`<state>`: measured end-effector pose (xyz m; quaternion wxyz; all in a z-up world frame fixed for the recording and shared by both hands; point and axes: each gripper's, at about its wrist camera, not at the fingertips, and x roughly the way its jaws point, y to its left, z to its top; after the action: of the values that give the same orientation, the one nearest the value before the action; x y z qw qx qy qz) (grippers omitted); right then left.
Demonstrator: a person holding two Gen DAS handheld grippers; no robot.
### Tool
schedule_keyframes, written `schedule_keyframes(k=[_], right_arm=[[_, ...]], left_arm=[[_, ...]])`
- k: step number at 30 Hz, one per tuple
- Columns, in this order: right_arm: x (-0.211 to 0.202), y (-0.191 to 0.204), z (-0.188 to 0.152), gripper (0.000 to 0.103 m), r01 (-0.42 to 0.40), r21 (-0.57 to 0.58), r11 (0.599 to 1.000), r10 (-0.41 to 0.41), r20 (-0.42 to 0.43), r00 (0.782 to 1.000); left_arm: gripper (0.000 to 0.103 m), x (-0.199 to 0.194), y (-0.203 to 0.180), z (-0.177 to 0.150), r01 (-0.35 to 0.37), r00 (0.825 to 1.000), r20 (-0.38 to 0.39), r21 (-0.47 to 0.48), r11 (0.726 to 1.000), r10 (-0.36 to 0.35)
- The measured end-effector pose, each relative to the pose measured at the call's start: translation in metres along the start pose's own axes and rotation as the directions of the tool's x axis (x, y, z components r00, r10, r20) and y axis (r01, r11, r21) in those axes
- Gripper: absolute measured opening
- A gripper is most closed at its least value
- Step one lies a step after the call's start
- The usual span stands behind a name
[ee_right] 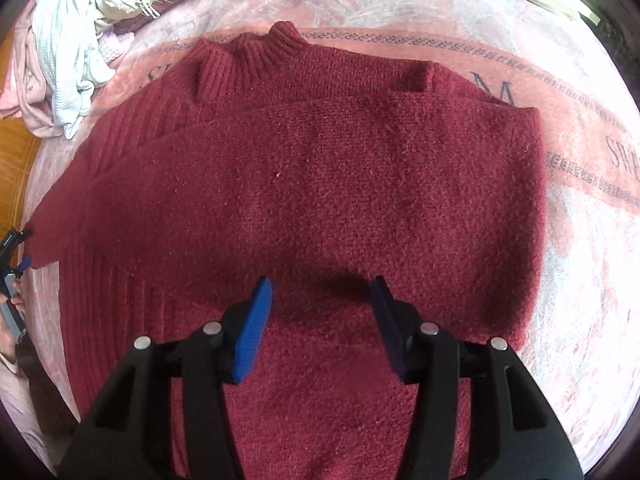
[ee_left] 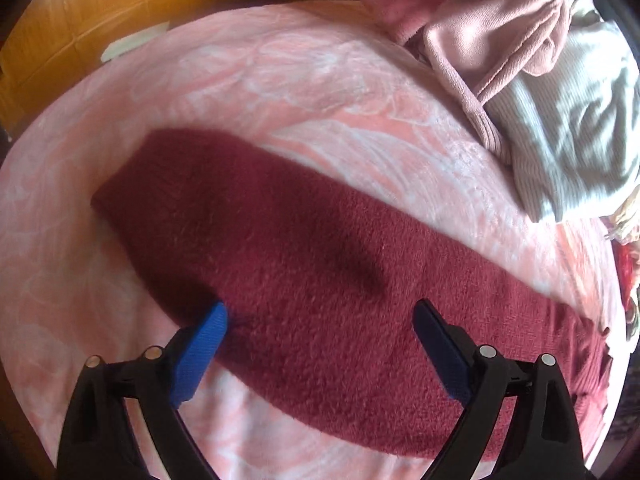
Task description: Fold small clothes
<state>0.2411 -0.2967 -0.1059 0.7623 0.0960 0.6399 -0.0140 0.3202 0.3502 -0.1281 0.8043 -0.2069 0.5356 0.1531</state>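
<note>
A dark red knitted sweater lies flat on the pink blanket, collar at the far side, with a sleeve folded across its body. My right gripper is open and empty just above the sweater's near part. In the left wrist view one long sleeve of the sweater stretches across the blanket. My left gripper is open over the sleeve, its blue fingers wide apart, holding nothing. The left gripper also shows at the left edge of the right wrist view, by the sleeve's cuff.
A pile of other clothes, pink and pale grey, lies at the far right in the left wrist view and at the top left in the right wrist view. An orange wooden floor lies beyond the bed's edge.
</note>
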Motion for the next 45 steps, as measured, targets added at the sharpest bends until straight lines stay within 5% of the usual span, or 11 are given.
schedule_keyframes(k=[3,6,8,10,16,21,26,33,45], right_arm=[[0.005,0.006,0.0,0.057,0.016,-0.012,1.0,-0.016,0.001,1.0],[0.005,0.01,0.001,0.058,0.018,-0.019,1.0,-0.017,0.008,1.0],[0.006,0.009,0.001,0.058,0.011,-0.015,1.0,-0.011,0.007,1.0],[0.005,0.005,0.0,0.057,0.0,-0.007,1.0,0.0,0.006,1.0],[0.002,-0.007,-0.004,0.057,-0.026,0.012,1.0,0.026,0.008,1.0],[-0.002,-0.011,-0.006,0.057,-0.035,0.016,0.999,0.035,0.011,0.999],[-0.009,-0.016,-0.007,0.057,-0.043,0.015,0.999,0.043,0.024,0.999],[-0.015,-0.024,-0.009,0.057,-0.048,0.015,0.999,0.048,0.033,0.998],[-0.019,-0.03,-0.011,0.057,-0.065,0.011,0.998,0.065,0.039,0.997]], left_arm=[[0.083,0.004,-0.01,-0.003,-0.033,0.999,0.018,0.075,0.997,0.032],[0.053,0.008,-0.018,-0.003,-0.071,0.996,0.056,0.136,0.988,0.063],[0.022,0.004,-0.021,-0.002,-0.058,0.997,0.064,0.153,0.986,0.048],[0.011,0.001,-0.022,0.0,-0.032,0.998,0.06,0.135,0.99,0.024],[0.008,-0.015,-0.031,-0.005,0.014,0.992,0.121,0.123,0.992,-0.029],[0.008,-0.045,-0.066,-0.008,0.139,0.968,0.181,0.191,0.972,-0.174],[0.008,-0.077,-0.126,-0.028,0.27,0.923,0.181,0.328,0.905,-0.341],[0.008,-0.104,-0.208,-0.069,0.42,0.859,0.072,0.468,0.777,-0.507],[0.008,-0.081,-0.301,-0.154,0.497,0.838,-0.107,0.554,0.668,-0.536]])
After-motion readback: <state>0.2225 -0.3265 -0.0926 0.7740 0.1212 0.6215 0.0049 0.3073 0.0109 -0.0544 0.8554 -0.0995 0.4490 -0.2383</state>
